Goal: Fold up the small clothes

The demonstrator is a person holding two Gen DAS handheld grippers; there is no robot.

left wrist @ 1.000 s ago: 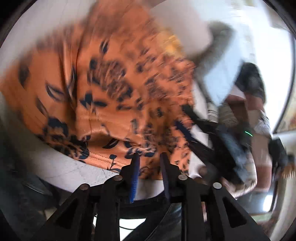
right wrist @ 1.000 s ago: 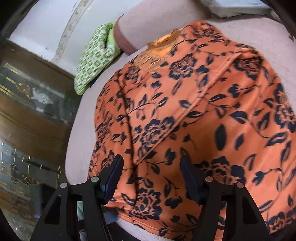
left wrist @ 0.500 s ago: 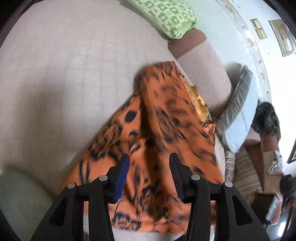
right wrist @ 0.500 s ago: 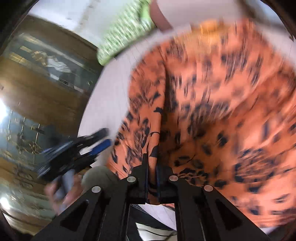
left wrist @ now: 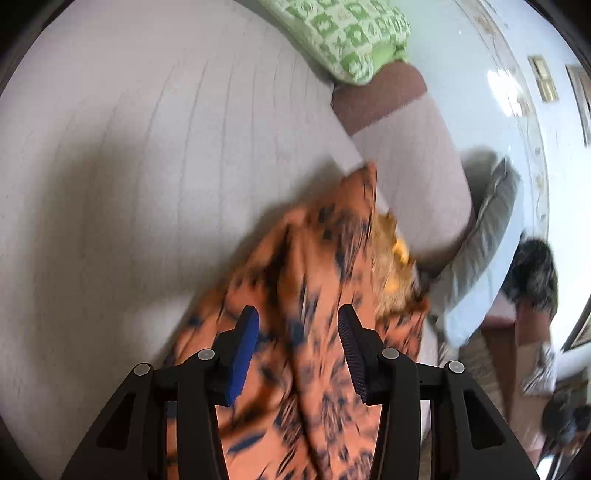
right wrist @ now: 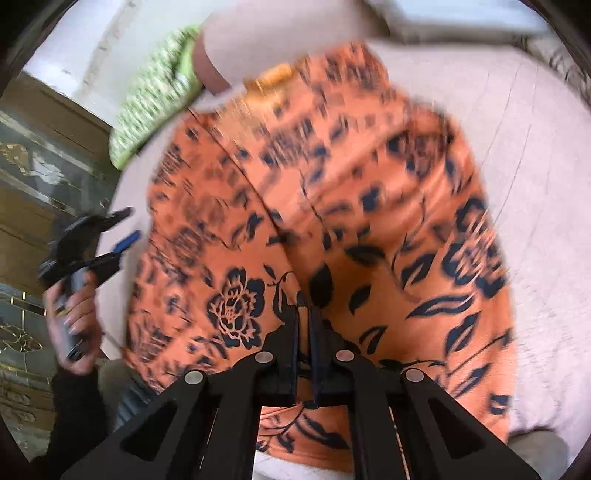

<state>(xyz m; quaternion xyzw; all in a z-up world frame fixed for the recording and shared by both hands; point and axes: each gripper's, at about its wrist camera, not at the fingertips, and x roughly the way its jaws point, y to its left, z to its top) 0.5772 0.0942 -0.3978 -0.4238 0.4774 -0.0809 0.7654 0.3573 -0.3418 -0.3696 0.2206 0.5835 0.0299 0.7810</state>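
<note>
An orange garment with dark blue flowers [left wrist: 314, 258] lies bunched on a pale quilted cushion [left wrist: 147, 147]. In the left wrist view my left gripper [left wrist: 297, 312] hovers over the garment's near end, jaws apart, and cloth shows below the gap without the pads pressing on it. The right wrist view shows the garment [right wrist: 332, 184] spread wide. My right gripper [right wrist: 303, 301] is shut on a raised fold of it near the front edge. The left gripper [right wrist: 127, 225] also appears there, off the garment's left side, held in a hand [right wrist: 74, 314].
A green patterned pillow [left wrist: 351, 33] lies at the far end beside a brown and pale bolster [left wrist: 413, 166]. A grey cushion [left wrist: 487, 251] leans at the right. A wooden cabinet with glass panels [right wrist: 44, 155] stands beyond the seat's left edge.
My right gripper closed on a fold of the garment and pulled it up. My left gripper widened, let the cloth go and swung away to the garment's side.
</note>
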